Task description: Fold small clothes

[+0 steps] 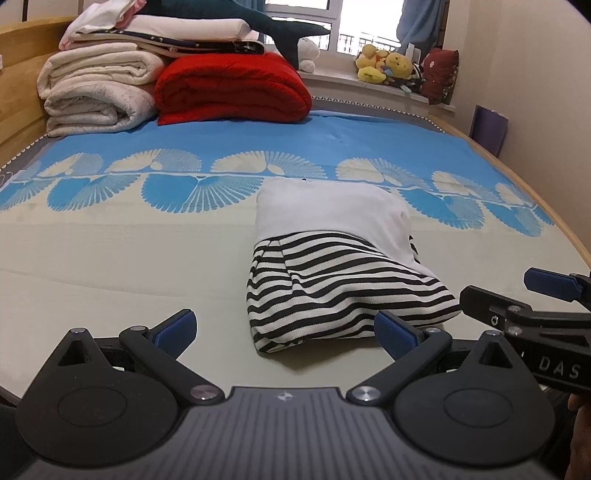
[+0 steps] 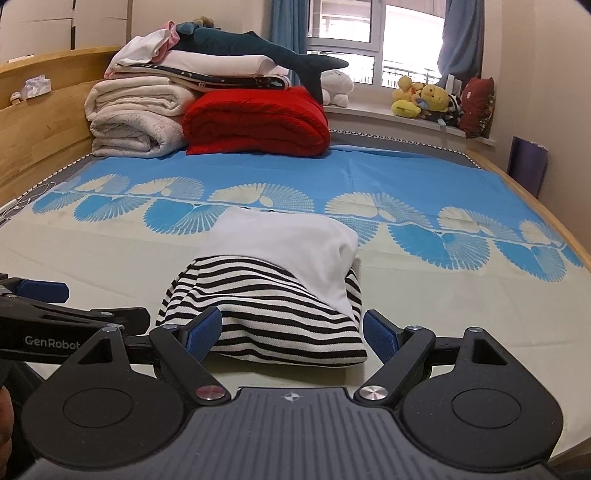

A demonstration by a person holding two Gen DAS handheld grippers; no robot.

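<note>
A small garment [image 1: 332,266], white on top and black-and-white striped below, lies folded into a compact bundle on the bed sheet [image 1: 110,266]. It also shows in the right wrist view [image 2: 273,295]. My left gripper [image 1: 284,332] is open and empty, just in front of the bundle's near edge. My right gripper [image 2: 291,334] is open and empty, its fingers on either side of the bundle's near striped edge. The right gripper also shows at the right edge of the left wrist view [image 1: 517,299], and the left gripper at the left edge of the right wrist view [image 2: 48,299].
Folded white blankets [image 1: 99,88], a red quilt [image 1: 232,88] and a plush shark [image 1: 258,22] are stacked at the head of the bed. Plush toys [image 1: 388,62] sit on the windowsill. A wooden bed rim [image 2: 535,199] runs along the right.
</note>
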